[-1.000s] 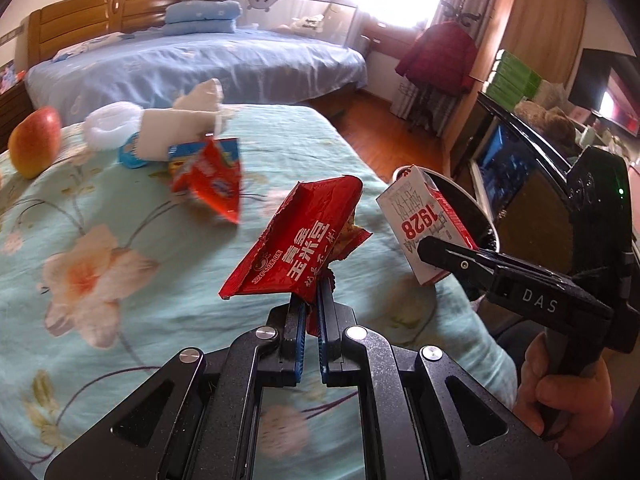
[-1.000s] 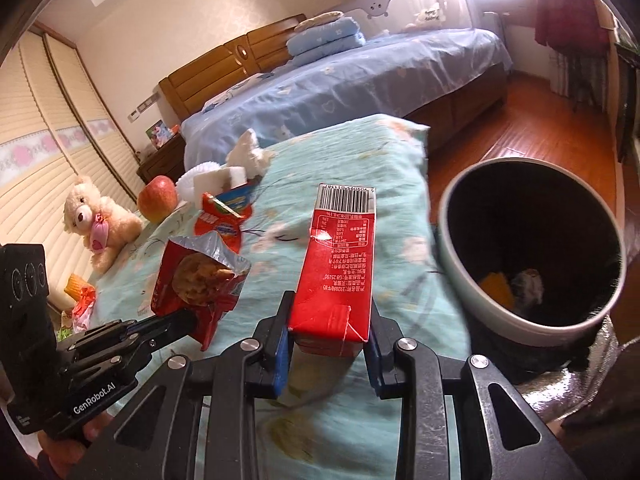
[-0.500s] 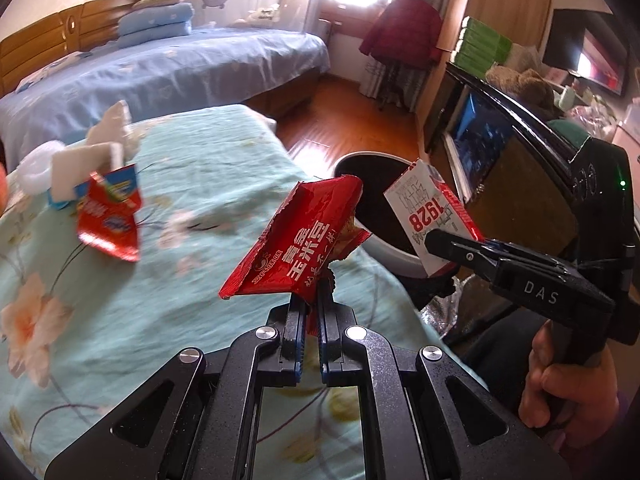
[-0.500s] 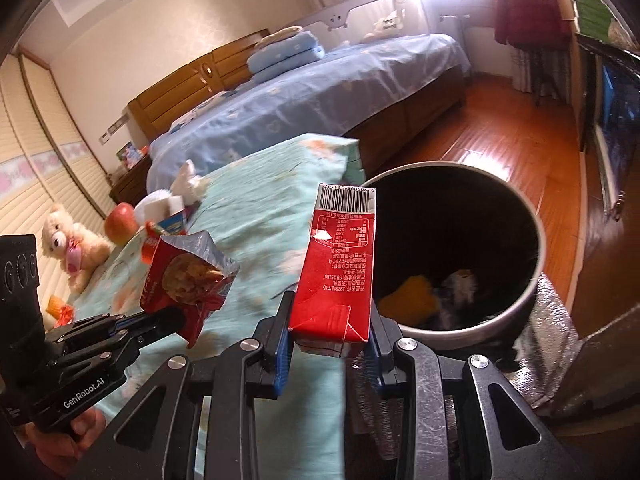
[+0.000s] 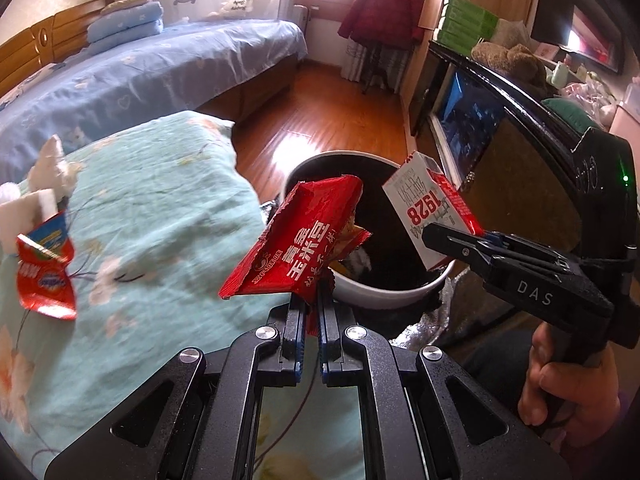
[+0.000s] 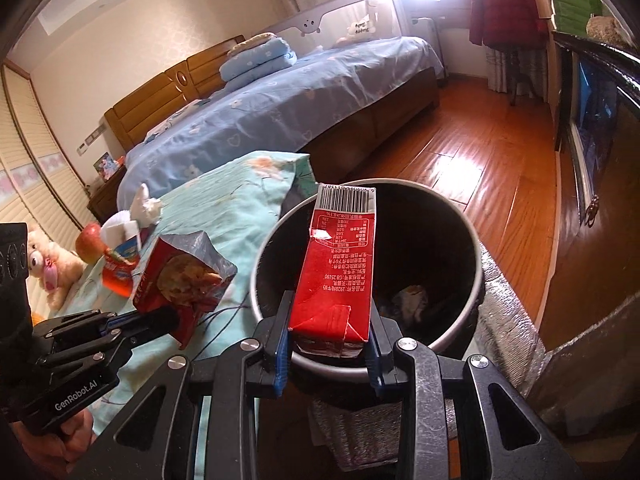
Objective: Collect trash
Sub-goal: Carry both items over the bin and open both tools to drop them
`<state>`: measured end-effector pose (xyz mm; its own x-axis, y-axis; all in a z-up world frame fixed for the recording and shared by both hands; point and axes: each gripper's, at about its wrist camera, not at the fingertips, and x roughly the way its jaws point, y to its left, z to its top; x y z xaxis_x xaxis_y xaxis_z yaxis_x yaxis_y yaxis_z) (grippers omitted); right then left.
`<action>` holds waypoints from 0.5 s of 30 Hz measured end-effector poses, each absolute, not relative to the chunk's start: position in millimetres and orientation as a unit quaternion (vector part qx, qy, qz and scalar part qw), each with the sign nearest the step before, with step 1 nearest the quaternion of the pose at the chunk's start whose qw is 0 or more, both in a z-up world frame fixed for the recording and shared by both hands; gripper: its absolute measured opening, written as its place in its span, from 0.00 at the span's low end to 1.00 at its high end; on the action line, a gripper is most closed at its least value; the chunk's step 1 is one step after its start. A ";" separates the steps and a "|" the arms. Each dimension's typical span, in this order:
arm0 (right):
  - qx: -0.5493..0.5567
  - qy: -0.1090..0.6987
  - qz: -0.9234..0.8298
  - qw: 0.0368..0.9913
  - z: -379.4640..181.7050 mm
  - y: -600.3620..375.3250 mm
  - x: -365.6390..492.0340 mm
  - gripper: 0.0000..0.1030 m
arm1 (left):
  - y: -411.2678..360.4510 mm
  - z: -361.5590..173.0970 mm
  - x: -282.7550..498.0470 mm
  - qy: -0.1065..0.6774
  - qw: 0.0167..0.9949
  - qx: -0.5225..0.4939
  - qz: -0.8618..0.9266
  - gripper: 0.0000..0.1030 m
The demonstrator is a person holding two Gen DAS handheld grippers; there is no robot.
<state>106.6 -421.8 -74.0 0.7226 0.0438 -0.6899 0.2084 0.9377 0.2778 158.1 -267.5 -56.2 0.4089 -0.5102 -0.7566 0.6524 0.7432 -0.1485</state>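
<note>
- Left hand-held gripper (image 5: 311, 312): pressed nearly together, pinching a red snack bag (image 5: 298, 240) by its lower corner; the bag hangs at the near rim of the bin, not yet dropped.
- Right hand-held gripper (image 6: 329, 346): clamped on a red milk carton (image 6: 338, 268) at its base; the carton is above the bin's mouth, not yet released.
- Bin (image 6: 474, 240): round, dark inside, on the floor beside the bed; already holds a few scraps at the bottom.
- Bed (image 5: 168, 200), floral cover: left to collect, by my reading, a red wrapper (image 5: 46, 276), crumpled tissue (image 6: 146, 208) and a small white-and-blue pack beside it.
- Apple (image 6: 90, 242) and teddy bear (image 6: 46, 264): on the bed too, probably not trash.
- Progress: roughly midway; two items at the drop, several remaining.
</note>
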 end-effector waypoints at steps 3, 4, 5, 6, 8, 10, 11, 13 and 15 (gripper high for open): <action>0.170 0.372 -0.049 0.911 -73.8 -429.2 110.2 0.30 | -276.1 -56.5 161.1 0.420 0.832 0.088 -0.350 0.04; 0.170 0.372 -0.050 0.911 -74.0 -431.7 111.5 0.30 | -279.3 -56.3 161.9 0.421 0.832 0.090 -0.351 0.04; 0.170 0.373 -0.051 0.911 -74.0 -433.7 112.6 0.30 | -282.7 -56.1 163.0 0.421 0.831 0.092 -0.353 0.04; 0.170 0.373 -0.052 0.911 -73.9 -435.6 113.6 0.30 | -283.8 -56.4 164.3 0.421 0.830 0.094 -0.354 0.04; 0.171 0.373 -0.054 0.910 -74.2 -440.0 115.9 0.30 | -288.8 -56.9 166.4 0.421 0.829 0.098 -0.355 0.04; 0.172 0.375 -0.055 0.909 -75.3 -443.7 118.2 0.30 | -293.8 -57.7 168.4 0.422 0.828 0.101 -0.355 0.04; 0.173 0.376 -0.056 0.909 -75.6 -445.0 119.2 0.30 | -295.9 -58.8 170.1 0.424 0.827 0.102 -0.354 0.04; 0.173 0.379 -0.056 0.907 -76.8 -447.0 121.7 0.30 | -299.4 -60.6 174.5 0.429 0.826 0.101 -0.353 0.04; 0.172 0.382 -0.057 0.906 -78.0 -448.6 123.1 0.30 | -302.2 -62.3 177.0 0.432 0.824 0.100 -0.352 0.04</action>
